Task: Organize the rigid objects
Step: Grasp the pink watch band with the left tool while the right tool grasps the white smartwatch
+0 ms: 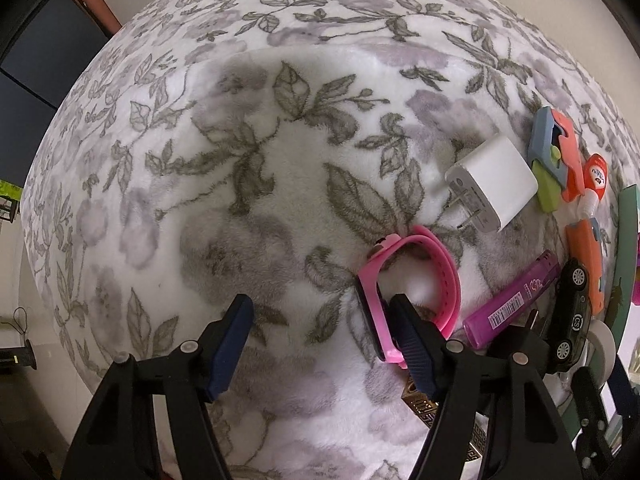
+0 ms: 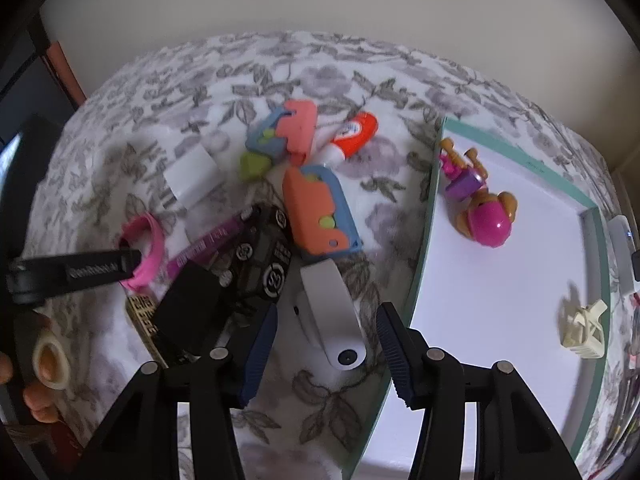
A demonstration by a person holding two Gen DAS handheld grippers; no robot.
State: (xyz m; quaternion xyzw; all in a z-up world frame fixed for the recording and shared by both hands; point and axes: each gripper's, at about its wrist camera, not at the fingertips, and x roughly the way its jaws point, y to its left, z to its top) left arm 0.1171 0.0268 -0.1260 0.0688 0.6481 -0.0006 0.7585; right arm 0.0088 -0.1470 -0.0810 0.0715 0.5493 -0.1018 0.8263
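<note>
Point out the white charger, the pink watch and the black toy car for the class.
white charger (image 1: pixel 496 178): left wrist view, on its broad white top face.
pink watch (image 1: pixel 442 268): left wrist view, on the curved strap.
black toy car (image 2: pixel 262 256): right wrist view, on its dark body by the number circle.

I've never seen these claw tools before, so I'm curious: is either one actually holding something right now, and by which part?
Neither holds anything. The left gripper is open beside the pink watch; the right gripper straddles the white gadget, pads not touching.

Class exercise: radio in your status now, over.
Left claw open, one finger inside pink watch. Right claw open around white gadget. Black toy car close alongside.
</note>
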